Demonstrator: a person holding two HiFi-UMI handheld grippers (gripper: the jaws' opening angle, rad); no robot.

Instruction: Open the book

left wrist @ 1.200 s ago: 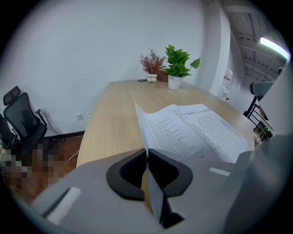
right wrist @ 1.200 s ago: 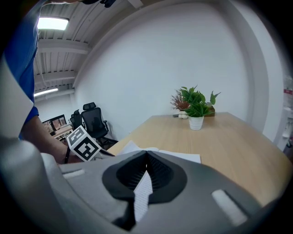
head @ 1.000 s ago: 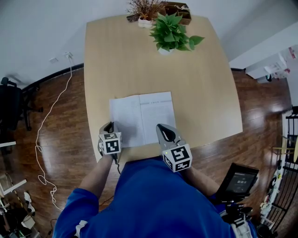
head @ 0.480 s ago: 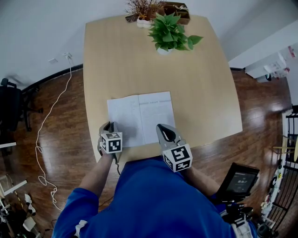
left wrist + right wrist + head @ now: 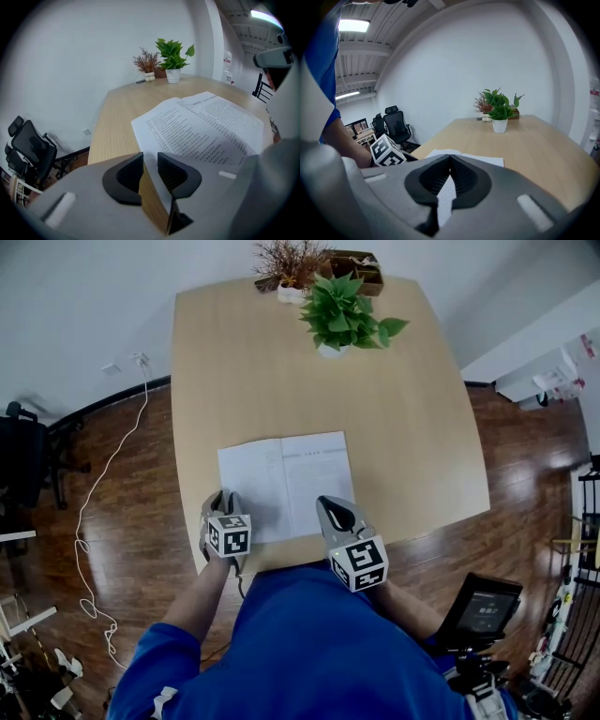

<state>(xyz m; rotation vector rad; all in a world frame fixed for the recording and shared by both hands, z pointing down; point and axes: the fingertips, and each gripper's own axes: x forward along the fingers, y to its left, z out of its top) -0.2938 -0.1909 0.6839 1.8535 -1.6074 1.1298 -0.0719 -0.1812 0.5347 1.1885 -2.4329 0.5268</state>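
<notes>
**Book open at the desk's near edge**

The left tongs (image 5: 150, 160) stand slightly spread, having just been opening. The near left corner of the book (image 5: 286, 484) shows in the gap, and the pads do not press on it. The right tongs (image 5: 450, 158) are pressed together over the right page's near edge. The book lies flat and open on the desk (image 5: 412, 427), print upward. At the far edge stand a plant (image 5: 345, 310) and dried sprigs (image 5: 289, 257).

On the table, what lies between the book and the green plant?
Nothing. The stretch of table between the book and the plant is bare wood, as the head view shows. The left gripper view agrees.
</notes>
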